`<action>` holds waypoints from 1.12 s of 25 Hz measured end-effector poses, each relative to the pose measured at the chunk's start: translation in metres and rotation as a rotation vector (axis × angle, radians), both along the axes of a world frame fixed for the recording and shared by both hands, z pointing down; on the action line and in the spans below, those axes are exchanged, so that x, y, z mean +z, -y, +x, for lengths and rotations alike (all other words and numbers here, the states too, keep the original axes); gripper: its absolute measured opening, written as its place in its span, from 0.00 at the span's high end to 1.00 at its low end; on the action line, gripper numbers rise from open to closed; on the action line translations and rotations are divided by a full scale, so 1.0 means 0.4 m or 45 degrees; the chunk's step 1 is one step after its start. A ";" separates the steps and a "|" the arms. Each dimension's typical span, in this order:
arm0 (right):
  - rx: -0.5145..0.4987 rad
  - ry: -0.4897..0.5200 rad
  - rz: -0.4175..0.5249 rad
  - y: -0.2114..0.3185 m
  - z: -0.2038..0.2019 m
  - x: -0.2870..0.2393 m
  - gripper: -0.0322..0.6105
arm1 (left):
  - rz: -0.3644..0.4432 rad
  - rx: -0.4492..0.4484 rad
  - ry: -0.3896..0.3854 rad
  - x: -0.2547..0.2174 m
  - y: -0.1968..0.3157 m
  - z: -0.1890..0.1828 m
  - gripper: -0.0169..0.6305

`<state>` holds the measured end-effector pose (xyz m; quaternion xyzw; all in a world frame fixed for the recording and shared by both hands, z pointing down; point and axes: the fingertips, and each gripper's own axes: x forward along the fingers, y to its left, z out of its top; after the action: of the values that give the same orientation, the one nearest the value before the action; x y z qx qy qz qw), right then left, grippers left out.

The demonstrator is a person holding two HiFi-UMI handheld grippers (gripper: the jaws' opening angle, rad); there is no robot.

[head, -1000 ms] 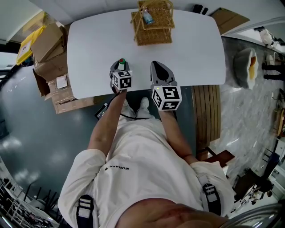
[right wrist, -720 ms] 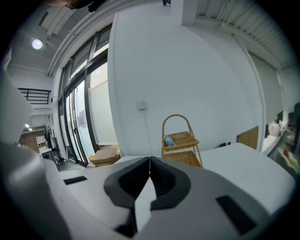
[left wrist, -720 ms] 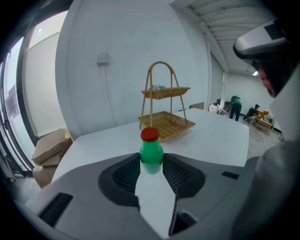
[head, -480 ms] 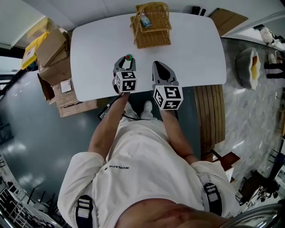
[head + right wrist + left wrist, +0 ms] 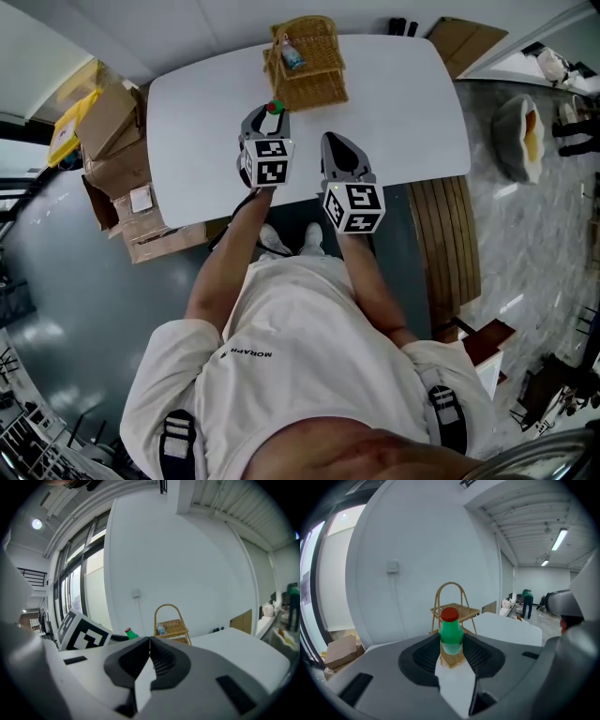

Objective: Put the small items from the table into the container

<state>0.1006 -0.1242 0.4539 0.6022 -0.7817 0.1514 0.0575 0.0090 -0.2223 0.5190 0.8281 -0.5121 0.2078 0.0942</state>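
Observation:
A small green bottle with a red cap (image 5: 451, 632) is clamped upright between the pads of my left gripper (image 5: 451, 643). In the head view that bottle (image 5: 274, 107) hangs above the white table (image 5: 403, 103), just short of the wicker basket (image 5: 314, 75). The basket (image 5: 457, 613) has a hoop handle and stands straight ahead of the left jaws. A small clear bottle (image 5: 292, 58) lies in it. My right gripper (image 5: 339, 150) hovers over the table's near edge beside the left one. Its jaws (image 5: 149, 641) are shut with nothing between them.
Cardboard boxes (image 5: 108, 117) are stacked on the floor left of the table. A slatted wooden bench (image 5: 450, 248) stands at the right. A person in green (image 5: 527, 603) stands far off in the room behind the table.
My left gripper has lifted the green bottle off the table and carried it forward toward the basket. The right gripper has shifted only slightly.

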 end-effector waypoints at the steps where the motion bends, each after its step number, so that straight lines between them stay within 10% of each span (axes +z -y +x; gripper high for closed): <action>1: 0.005 0.000 0.003 -0.001 0.005 -0.003 0.93 | 0.010 0.005 -0.004 -0.011 0.004 0.007 0.74; 28: 0.102 0.025 0.007 0.003 0.094 -0.009 0.93 | 0.125 0.099 -0.002 -0.135 0.196 0.185 0.74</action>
<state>0.1382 -0.1253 0.4501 0.6317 -0.7580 0.1573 0.0419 0.0829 -0.3009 0.4651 0.8511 -0.4891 0.1853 0.0460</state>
